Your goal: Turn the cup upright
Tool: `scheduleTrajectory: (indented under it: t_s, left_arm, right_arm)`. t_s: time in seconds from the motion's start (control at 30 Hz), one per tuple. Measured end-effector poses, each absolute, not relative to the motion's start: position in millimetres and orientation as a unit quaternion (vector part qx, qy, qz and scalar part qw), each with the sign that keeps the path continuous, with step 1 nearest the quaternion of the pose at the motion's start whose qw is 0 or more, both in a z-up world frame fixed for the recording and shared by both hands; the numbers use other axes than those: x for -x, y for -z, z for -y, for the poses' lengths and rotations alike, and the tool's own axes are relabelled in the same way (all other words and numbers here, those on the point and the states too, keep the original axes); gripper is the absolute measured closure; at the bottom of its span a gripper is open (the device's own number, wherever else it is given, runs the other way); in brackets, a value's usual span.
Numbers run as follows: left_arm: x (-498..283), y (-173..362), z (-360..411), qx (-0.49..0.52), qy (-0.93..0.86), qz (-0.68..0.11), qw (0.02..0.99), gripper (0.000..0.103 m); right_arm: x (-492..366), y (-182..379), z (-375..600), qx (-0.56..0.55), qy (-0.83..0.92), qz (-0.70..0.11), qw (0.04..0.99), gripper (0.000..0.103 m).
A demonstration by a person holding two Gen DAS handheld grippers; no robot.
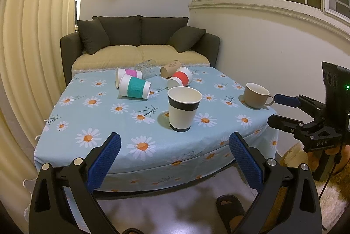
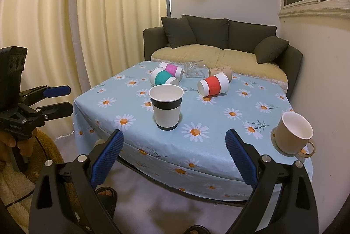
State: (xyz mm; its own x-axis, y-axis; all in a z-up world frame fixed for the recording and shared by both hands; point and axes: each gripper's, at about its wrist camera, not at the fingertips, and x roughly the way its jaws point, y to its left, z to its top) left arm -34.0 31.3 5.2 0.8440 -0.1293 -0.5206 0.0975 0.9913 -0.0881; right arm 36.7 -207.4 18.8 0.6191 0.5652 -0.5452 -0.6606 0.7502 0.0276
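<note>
Grippers hang short of the table's near edge, both empty with jaws spread wide: left gripper (image 1: 174, 147), right gripper (image 2: 174, 145). At twelve o'clock from each stands the white paper cup with black bands (image 1: 183, 109), upright, mouth up. At two o'clock sits the beige ceramic mug (image 1: 256, 95), also upright. Farther off, on the blue daisy tablecloth (image 1: 91, 124), lie the cups needing flipping, probably: teal-sleeved cup (image 1: 134, 86), red-sleeved cup (image 1: 181, 79), pink-sleeved cup (image 1: 129, 74), brown paper cup (image 1: 171, 68) and a clear glass (image 1: 147, 67), all on their sides.

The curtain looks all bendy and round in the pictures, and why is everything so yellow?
Left wrist view: the fisheye lens bows the curtain near the edge, and warm indoor light tints everything yellow. Right wrist view: same bending on its curtain, and the black-banded cup casts a soft shadow.
</note>
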Motion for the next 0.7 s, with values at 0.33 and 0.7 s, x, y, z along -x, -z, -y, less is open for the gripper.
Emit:
scheduleTrajectory:
  t_s: [0.33, 0.7]
  left_arm:
    - [33.8, -5.8, -29.5, 0.03, 0.065, -0.274, 0.959, 0.006]
    - [33.9, -5.7, -27.1, 0.028, 0.068, -0.274, 0.959, 0.006]
  right_arm:
    - [-36.6, -18.7, 206.4, 0.09, -0.343, -0.27, 0.895, 0.01]
    - [-38.5, -19.9, 210.6, 0.086, -0.349, -0.268, 0.894, 0.01]
